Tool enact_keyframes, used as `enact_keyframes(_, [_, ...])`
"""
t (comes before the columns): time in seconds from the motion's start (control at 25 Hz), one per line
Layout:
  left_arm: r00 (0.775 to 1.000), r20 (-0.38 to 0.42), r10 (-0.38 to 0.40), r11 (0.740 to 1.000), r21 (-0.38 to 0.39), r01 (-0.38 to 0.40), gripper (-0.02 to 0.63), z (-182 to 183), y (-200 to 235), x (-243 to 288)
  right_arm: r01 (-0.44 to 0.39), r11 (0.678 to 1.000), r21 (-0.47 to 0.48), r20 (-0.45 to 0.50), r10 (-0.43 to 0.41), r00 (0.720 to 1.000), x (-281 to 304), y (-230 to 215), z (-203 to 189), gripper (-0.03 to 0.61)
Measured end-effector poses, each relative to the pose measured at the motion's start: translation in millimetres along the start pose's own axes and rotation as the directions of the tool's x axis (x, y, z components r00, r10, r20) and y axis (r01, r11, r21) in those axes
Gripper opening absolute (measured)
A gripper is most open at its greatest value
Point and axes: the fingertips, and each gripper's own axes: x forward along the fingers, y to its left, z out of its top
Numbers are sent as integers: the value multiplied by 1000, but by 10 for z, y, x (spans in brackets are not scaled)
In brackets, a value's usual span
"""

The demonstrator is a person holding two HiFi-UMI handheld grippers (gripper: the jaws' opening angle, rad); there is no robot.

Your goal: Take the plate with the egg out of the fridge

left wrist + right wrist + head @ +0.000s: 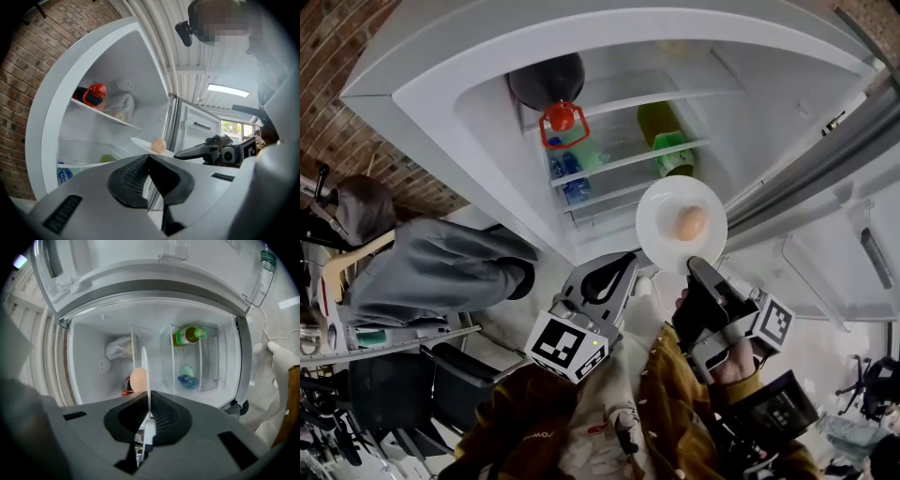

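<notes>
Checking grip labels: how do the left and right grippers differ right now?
The grey right gripper is shut on the rim of the round white plate carrying the brown egg; the grey left gripper is shut on nothing. In the head view the right one sits under the plate's lower edge, the left one lower and further left. Both share the same build.

a dark jug with a red cap (96,93) sits on the upper shelf (112,118), with a white bag (121,105) just beside it. on the shelf below, a green bottle (661,127) lies toward the right edge and a blue-labelled water bottle (570,178) toward the left edge, well apart. a grey jacket (431,272) hangs over a chair near the brick wall (337,56).
</notes>
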Motion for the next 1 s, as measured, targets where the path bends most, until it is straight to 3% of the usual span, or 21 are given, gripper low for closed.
enact_keyframes(1.0, [1000, -3, 15, 1000, -7, -15, 8, -22, 12, -28, 4, 1000, 16, 0, -4, 1000, -3, -56, -32, 23])
